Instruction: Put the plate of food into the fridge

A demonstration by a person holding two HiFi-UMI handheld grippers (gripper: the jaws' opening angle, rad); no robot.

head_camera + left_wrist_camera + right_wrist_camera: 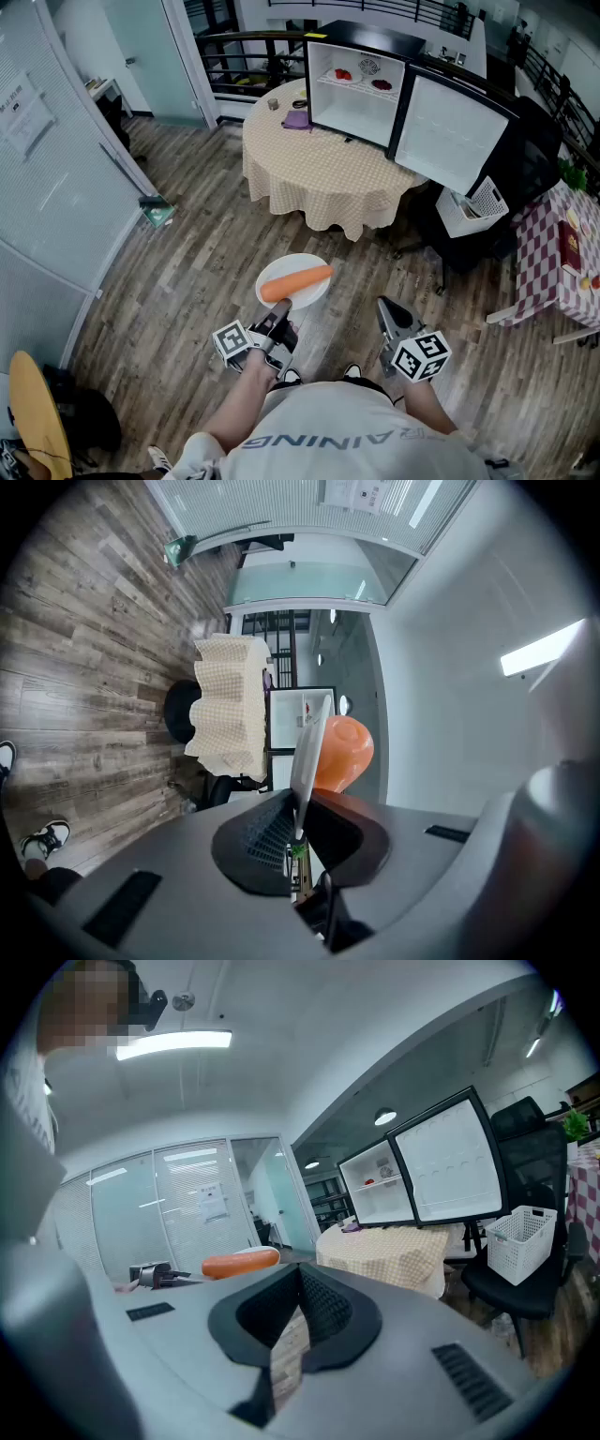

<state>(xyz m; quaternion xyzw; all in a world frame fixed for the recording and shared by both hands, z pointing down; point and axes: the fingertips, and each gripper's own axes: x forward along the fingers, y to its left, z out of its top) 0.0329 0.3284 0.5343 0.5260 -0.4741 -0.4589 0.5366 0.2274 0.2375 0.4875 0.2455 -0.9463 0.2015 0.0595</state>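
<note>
**Plate with carrot held short of the open fridge**

Head view: the left gripper (281,307) pinches the near rim of a white plate (305,263), held over the wooden floor (187,281), well apart from the round table (319,164). 1 carrot (296,281) lies on the plate, its long axis running left to right, thick end at the person's left, thin end angled slightly away toward the fridge (361,80). The fridge stands on the table, its door (450,127) swung open. The right gripper (386,307) is beside the plate, apart from it.

Left gripper view: the plate (307,752) shows edge-on, clamped between the 2 jaws of the left gripper (298,832). Only the carrot's (342,752) rounded end shows past it.

Right gripper view: the right gripper's (298,1274) jaws are pressed together on nothing. This view alone shows a white basket (520,1237) by the table. The carrot (241,1262) appears side-on.
</note>
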